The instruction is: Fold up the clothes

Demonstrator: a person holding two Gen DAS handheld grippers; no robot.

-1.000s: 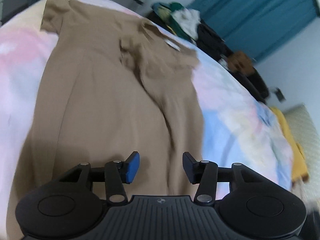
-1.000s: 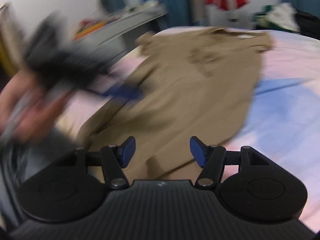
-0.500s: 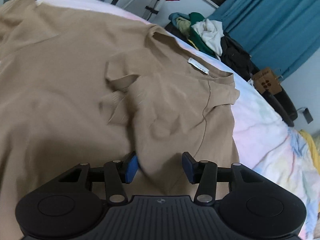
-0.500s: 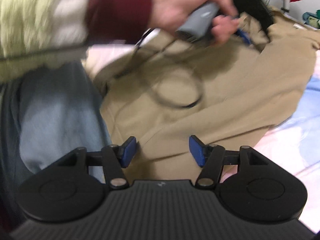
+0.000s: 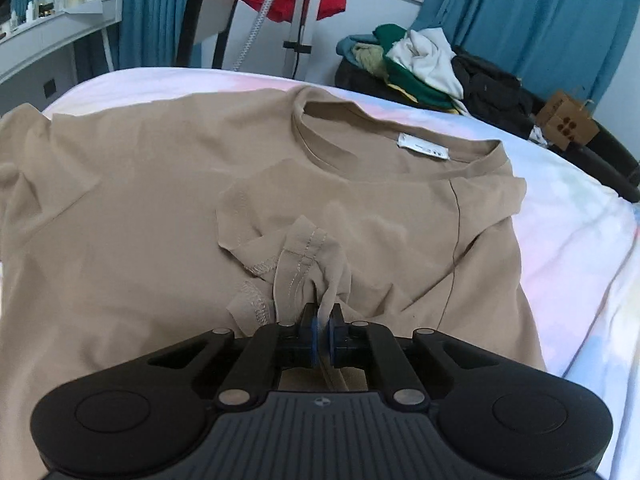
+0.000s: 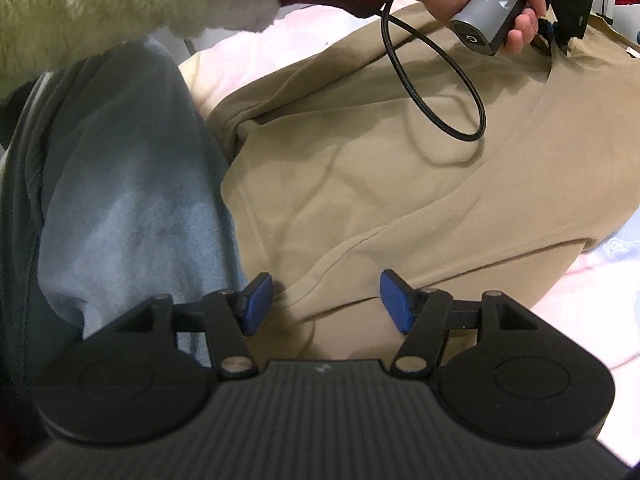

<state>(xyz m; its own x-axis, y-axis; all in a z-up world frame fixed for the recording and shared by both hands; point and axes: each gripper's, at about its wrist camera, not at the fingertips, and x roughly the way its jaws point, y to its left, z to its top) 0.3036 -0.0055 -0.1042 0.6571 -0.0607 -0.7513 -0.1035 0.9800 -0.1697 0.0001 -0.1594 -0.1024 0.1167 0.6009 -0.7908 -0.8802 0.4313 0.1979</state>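
A tan T-shirt (image 5: 132, 208) lies spread on the bed, collar and white label (image 5: 423, 147) at the far side. Its right sleeve (image 5: 296, 252) is folded in over the chest and bunched. My left gripper (image 5: 323, 330) is shut on that bunched sleeve fabric. In the right wrist view the same shirt (image 6: 400, 168) fills the middle. My right gripper (image 6: 326, 300) is open and empty, just above the shirt's hem near the bed edge. The left gripper (image 6: 560, 36) shows there too, held in a hand near the shirt's top.
The bed sheet (image 5: 568, 224) is pastel pink and blue. A pile of clothes (image 5: 412, 68) sits behind the bed, with a cardboard box (image 5: 566, 124) to its right. The person's blue trouser leg (image 6: 120, 184) is left of the right gripper. A black cable (image 6: 436, 92) loops over the shirt.
My left gripper moved forward over the shirt to the folded sleeve and shut on it. My right gripper stayed open near the hem.
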